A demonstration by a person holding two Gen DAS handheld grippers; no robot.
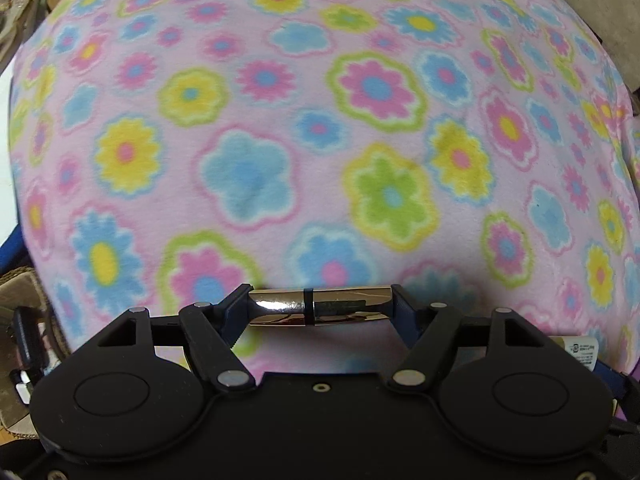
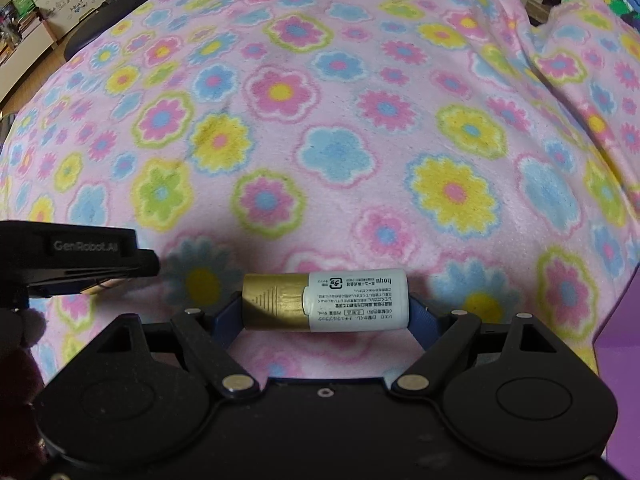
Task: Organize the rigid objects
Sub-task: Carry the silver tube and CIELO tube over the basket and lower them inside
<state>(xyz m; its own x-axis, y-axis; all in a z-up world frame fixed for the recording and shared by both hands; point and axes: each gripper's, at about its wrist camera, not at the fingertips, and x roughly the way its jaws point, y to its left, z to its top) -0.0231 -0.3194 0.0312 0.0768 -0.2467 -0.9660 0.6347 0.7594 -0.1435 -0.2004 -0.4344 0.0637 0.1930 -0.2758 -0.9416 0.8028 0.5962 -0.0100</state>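
My left gripper (image 1: 320, 306) is shut on a shiny silver tube (image 1: 320, 306) with a black band at its middle, held crosswise by its ends just above the flowered blanket (image 1: 320, 120). My right gripper (image 2: 325, 302) is shut on a small bottle (image 2: 325, 302) with a gold cap and a white printed label, also held crosswise by its ends. In the right wrist view the left gripper's black body (image 2: 80, 256) shows at the left edge. In the left wrist view the white end of the bottle (image 1: 580, 350) peeks out at the right.
The pink flowered blanket (image 2: 320, 120) covers the whole surface and rises in a fold at the far right (image 2: 580, 40). A purple surface (image 2: 618, 360) stands at the right edge. A cardboard box (image 1: 20, 292) sits at the lower left.
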